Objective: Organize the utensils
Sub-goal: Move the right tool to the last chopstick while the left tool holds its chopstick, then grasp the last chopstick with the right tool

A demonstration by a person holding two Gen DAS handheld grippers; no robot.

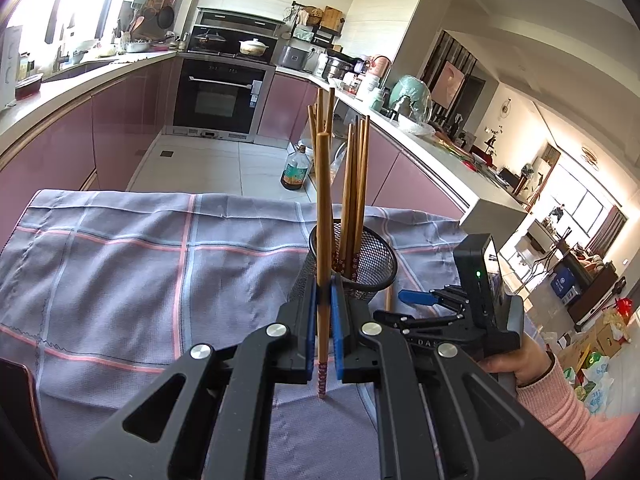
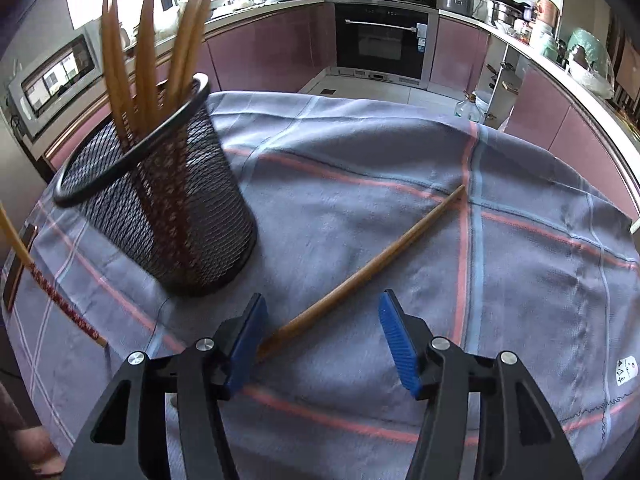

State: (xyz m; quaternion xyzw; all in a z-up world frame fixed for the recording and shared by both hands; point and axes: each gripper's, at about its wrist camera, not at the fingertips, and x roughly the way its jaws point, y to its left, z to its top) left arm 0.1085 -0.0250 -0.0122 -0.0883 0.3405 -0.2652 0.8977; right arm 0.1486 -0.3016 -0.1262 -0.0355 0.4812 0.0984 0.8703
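Note:
My left gripper (image 1: pixel 325 296) is shut on a wooden chopstick (image 1: pixel 323 208) and holds it upright, its patterned end down near the cloth. Just beyond it stands a black mesh holder (image 1: pixel 362 260) with several chopsticks in it. In the right wrist view the holder (image 2: pixel 168 216) is at the left. One chopstick (image 2: pixel 360 276) lies slantwise on the cloth. My right gripper (image 2: pixel 320 308) is open over its near end, which lies beside the left pad (image 2: pixel 246 340) with no grip on it. The left-held chopstick (image 2: pixel 52 296) shows at the far left.
A grey-blue checked cloth (image 2: pixel 520 280) covers the table. A flat dark object (image 2: pixel 18 276) lies at its left edge. Beyond the table are pink kitchen cabinets, an oven (image 2: pixel 384 40) and an oil bottle (image 1: pixel 296 168) on the floor. A pink-sleeved hand (image 1: pixel 516 364) holds the right gripper.

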